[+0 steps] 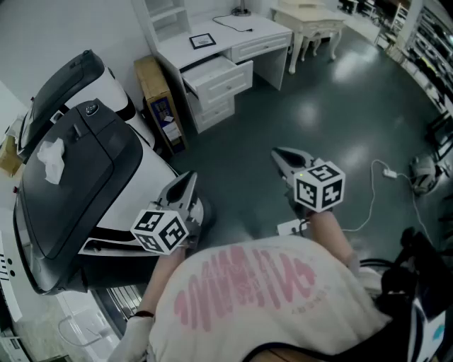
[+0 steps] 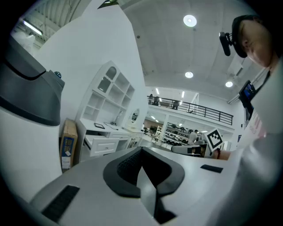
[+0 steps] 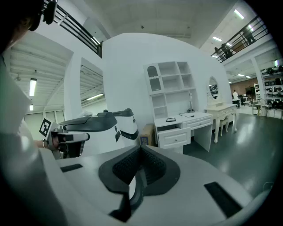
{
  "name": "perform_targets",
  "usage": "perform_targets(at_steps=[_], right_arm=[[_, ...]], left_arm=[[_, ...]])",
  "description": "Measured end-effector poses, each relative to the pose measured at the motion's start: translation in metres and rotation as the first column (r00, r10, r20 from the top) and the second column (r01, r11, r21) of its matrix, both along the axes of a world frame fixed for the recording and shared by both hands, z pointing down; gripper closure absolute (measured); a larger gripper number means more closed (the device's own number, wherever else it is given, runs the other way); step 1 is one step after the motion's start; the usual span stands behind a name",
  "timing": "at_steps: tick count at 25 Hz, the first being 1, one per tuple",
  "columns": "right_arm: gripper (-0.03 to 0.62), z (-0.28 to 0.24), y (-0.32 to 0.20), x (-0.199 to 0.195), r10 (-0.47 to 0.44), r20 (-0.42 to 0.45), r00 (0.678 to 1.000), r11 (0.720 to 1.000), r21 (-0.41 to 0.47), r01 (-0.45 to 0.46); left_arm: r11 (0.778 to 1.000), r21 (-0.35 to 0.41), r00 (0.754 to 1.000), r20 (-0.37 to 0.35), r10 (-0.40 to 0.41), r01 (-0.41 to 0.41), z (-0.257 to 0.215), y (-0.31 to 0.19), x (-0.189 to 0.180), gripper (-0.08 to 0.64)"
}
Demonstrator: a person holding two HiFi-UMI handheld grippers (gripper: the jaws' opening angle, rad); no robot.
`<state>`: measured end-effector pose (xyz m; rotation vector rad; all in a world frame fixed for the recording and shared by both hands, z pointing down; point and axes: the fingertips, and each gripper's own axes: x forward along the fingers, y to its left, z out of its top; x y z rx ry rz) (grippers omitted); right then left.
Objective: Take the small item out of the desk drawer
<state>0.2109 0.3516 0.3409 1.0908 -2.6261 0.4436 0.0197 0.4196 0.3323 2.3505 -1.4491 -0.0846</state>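
Note:
A white desk (image 1: 241, 35) stands at the far side of the floor with its upper drawer (image 1: 219, 76) pulled open; what lies inside is too far off to make out. The left gripper view shows the same desk (image 2: 99, 130) small in the distance, and the right gripper view shows the open drawer (image 3: 174, 137). My left gripper (image 1: 190, 177) is shut and empty, held near my body and pointing toward the desk. My right gripper (image 1: 277, 152) is also shut with nothing in it. Both sets of jaws (image 2: 141, 150) (image 3: 140, 148) meet at their tips, well short of the desk.
A large white-and-black machine (image 1: 78, 162) fills the left side. A cardboard box (image 1: 161, 104) leans between it and the desk. A dark frame (image 1: 202, 40) lies on the desktop. A cream table (image 1: 311, 18) stands to the right, and a white cable (image 1: 375, 191) runs across the floor.

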Motion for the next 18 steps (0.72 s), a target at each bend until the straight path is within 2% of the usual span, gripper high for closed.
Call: perform_targets(at_steps=[6,10,18], right_arm=[[0.574,0.002,-0.007,0.014,0.005,0.008,1.000,1.000,-0.008,-0.004],[0.574,0.001,-0.017,0.030,0.002,0.055,0.998,1.000,-0.010,-0.001],[0.574,0.005,-0.046,0.082,-0.018,0.049,0.999,1.000,-0.005,0.019]], left_arm=[[1.000,-0.002,1.000,0.001,0.006,-0.006,-0.001,-0.008,0.015,0.532],[1.000,0.003,1.000,0.001,-0.009,0.009,-0.002,-0.018,0.026,0.532],[0.990,0.028,0.990,0.014,-0.137,0.137,0.000,-0.053,0.047,0.531]])
